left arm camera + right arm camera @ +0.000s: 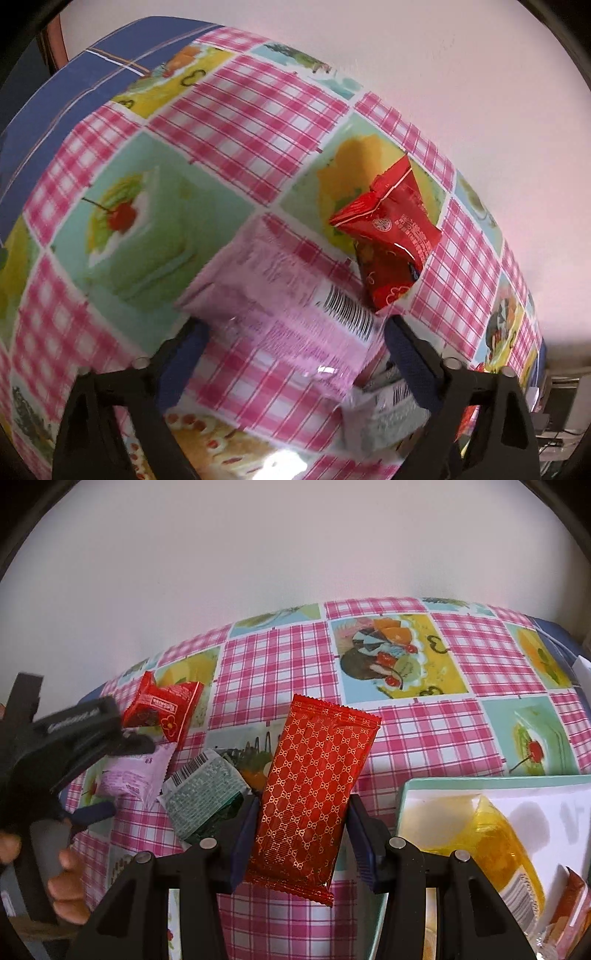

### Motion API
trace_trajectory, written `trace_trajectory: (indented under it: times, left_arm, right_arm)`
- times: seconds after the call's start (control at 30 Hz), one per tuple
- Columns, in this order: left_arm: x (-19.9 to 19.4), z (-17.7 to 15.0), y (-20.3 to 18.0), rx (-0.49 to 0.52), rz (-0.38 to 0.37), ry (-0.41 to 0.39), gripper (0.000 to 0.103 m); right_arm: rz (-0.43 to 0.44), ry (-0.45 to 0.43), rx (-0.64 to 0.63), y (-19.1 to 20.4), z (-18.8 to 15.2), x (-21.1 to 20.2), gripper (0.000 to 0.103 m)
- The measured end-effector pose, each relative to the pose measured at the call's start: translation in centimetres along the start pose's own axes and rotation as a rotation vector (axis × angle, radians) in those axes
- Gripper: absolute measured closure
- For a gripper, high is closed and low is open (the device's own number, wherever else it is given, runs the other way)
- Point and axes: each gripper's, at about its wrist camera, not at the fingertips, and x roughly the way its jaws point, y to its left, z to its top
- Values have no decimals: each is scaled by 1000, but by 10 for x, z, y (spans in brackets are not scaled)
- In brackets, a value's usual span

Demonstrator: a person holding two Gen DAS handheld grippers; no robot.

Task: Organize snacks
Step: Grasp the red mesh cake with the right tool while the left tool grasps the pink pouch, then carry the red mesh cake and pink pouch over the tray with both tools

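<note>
My right gripper is shut on a long red packet with a gold pattern, held upright above the table beside a white box. My left gripper stands with its jaws wide around a pink snack packet; the same pink packet lies on the table in the right wrist view, where the left gripper hangs over it. A small red snack bag lies just beyond it, also seen in the right wrist view. A green-grey packet lies between the grippers.
A white box with a teal rim at the right holds a yellow packet and an orange one. The pink checked tablecloth ends at a white wall behind. A blue cloth lies past the table's far end.
</note>
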Motion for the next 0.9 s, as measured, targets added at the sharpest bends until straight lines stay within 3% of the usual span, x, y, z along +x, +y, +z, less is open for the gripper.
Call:
trace_trajectory:
  times: [0.07, 0.2, 0.27, 0.33, 0.63, 0.9]
  left_arm:
    - [7, 4, -9, 14, 23, -16, 15]
    - [9, 15, -22, 22, 51, -35, 39]
    - [3, 16, -14, 9, 40, -32, 42]
    - [0, 17, -6, 3, 39, -37, 54]
    - [-7, -4, 24, -52, 26, -39, 56]
    - [-3, -23, 24, -77, 6, -13, 58]
  right_arm:
    - [1, 7, -4, 1, 0, 3, 53]
    - [2, 17, -13, 2, -1, 4, 53]
    - [1, 21, -13, 1, -1, 4, 53]
    - [-2, 23, -12, 1, -1, 5, 53]
    - [-16, 33, -5, -4, -1, -10, 53]
    - [-40, -5, -7, -7, 0, -54, 53]
